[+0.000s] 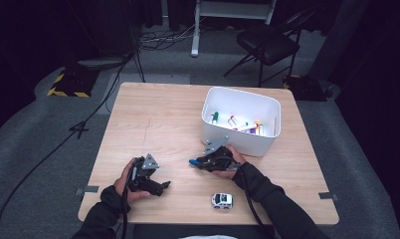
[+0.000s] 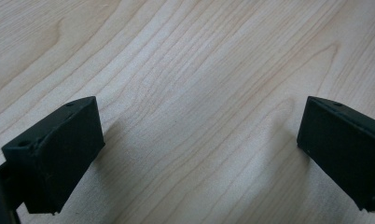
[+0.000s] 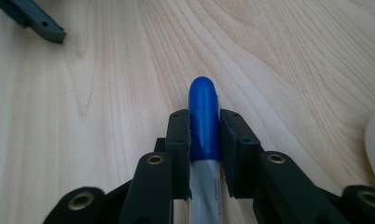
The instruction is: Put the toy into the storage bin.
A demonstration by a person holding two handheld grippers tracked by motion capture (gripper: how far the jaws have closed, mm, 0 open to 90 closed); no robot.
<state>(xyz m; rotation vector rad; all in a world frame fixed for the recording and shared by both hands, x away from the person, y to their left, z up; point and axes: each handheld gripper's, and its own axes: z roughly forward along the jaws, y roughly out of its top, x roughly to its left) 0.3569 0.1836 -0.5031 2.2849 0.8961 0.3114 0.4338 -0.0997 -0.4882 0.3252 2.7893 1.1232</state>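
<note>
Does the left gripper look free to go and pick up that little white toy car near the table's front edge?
Probably yes. The left gripper is open with nothing between its jaws, and bare wooden table lies between it and the small white toy car. The right gripper, shut on a blue-capped marker, sits farther back.

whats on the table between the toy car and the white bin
The right tongs, shut on a blue-capped marker, and the hand holding them sit between the toy car and the white bin in the high view.
</note>
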